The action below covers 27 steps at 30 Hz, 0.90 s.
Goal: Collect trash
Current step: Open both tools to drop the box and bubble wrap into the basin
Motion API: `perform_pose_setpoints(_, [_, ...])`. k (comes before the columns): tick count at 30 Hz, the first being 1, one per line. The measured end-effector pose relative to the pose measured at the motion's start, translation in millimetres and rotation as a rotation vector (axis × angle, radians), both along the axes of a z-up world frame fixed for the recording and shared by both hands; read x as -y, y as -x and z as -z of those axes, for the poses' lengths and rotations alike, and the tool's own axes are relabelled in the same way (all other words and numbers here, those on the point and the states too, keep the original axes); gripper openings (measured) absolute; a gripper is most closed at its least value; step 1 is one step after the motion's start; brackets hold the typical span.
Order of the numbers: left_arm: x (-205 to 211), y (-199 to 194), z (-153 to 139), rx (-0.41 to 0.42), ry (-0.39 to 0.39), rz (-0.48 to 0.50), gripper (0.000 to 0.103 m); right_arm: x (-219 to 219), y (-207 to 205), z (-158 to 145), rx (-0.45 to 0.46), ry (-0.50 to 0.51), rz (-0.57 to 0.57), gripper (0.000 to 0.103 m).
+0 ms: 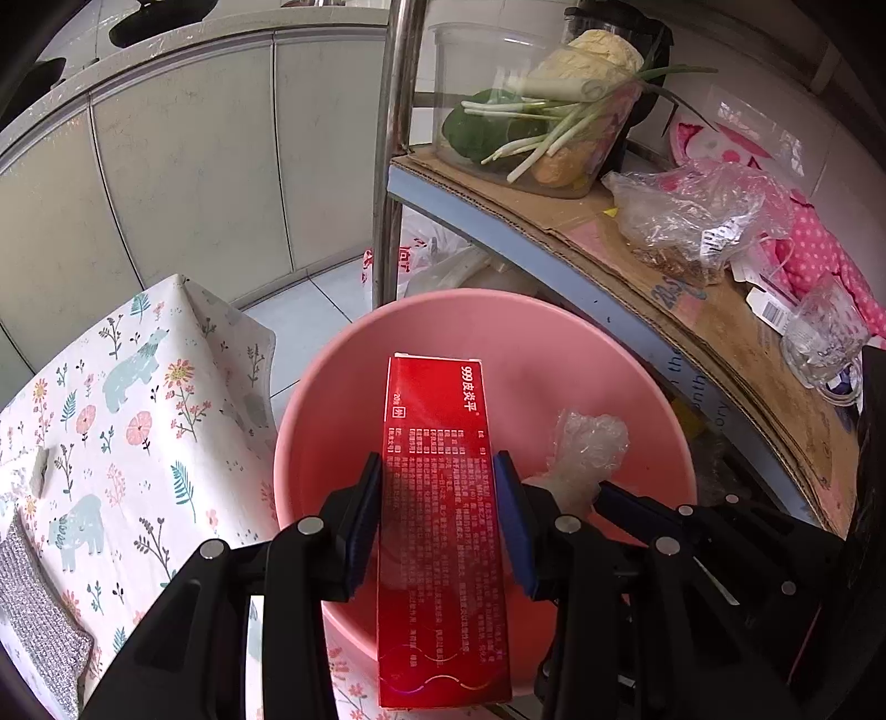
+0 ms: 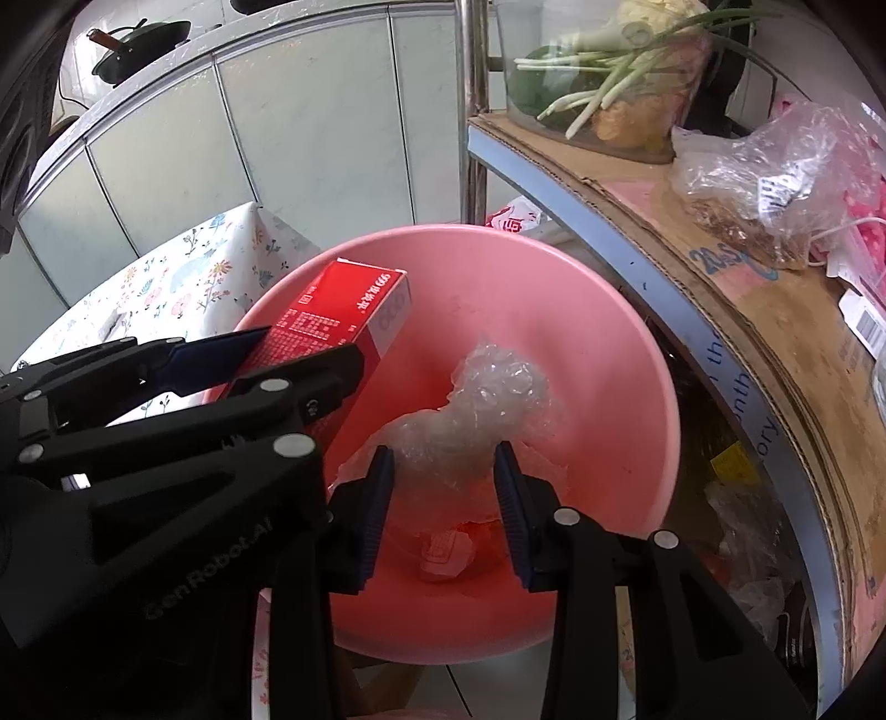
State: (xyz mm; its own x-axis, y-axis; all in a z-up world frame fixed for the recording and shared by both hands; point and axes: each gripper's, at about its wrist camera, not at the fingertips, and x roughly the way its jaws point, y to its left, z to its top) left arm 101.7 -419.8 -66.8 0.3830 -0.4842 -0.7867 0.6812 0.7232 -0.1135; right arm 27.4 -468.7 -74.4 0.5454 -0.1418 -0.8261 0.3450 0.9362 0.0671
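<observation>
Counts:
- 1 pink basin (image 1: 332,399) (image 2: 637,387)
- 1 red carton (image 1: 443,526) (image 2: 343,327)
- 1 wad of bubble wrap (image 1: 587,448) (image 2: 487,404)
- 2 grippers: left gripper (image 1: 443,526) (image 2: 266,354), right gripper (image 2: 446,509) (image 1: 609,493)
- 1 floral-cloth table (image 1: 138,387) (image 2: 183,271)
- 1 silver scouring pad (image 1: 33,603)
- 1 clear tub of vegetables (image 1: 498,111) (image 2: 603,77)
- 1 clear bag of brown bits (image 1: 686,221) (image 2: 764,171)
- 1 glass cup (image 1: 825,338)
- 1 black pan (image 2: 138,44)
- 1 steel pole (image 1: 396,138) (image 2: 473,111)
</observation>
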Motion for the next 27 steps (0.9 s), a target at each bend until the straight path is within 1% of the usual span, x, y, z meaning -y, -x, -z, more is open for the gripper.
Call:
perform_pose_setpoints(3, [0.3, -2.6, 1.6, -0.009, 0.005, -0.005, 0.040, 0.9, -2.5, 1.6, -0.008, -0.003, 0.000, 0.040])
perform_pose_setpoints(6, [-0.2, -4.4, 1.3, -0.023, 0.023, -0.002, 0.042, 3.1, -3.6, 2.1, -0.013, -0.009, 0.007, 0.041])
perform_pose_setpoints(15, [-5.8, -5.5, -8.5, -0.032, 0.061, -0.008, 0.048, 4.6, -2.4, 0.4, -0.009, -0.015, 0.004, 0.041])
perform_pose_setpoints(19, [-9.9, -2.6, -13.3, -0.026, 0.064, -0.013, 0.050, 3.8, 1.2, -3.2, 0.004, -0.020, 0.002, 0.041])
perform_pose_setpoints(27, [-26.0, 4.9, -26.9, -0.009, 0.073, -0.026, 0.051, 4.4, 14.3, -17.8, 0.058, -0.033, -0.011, 0.041])
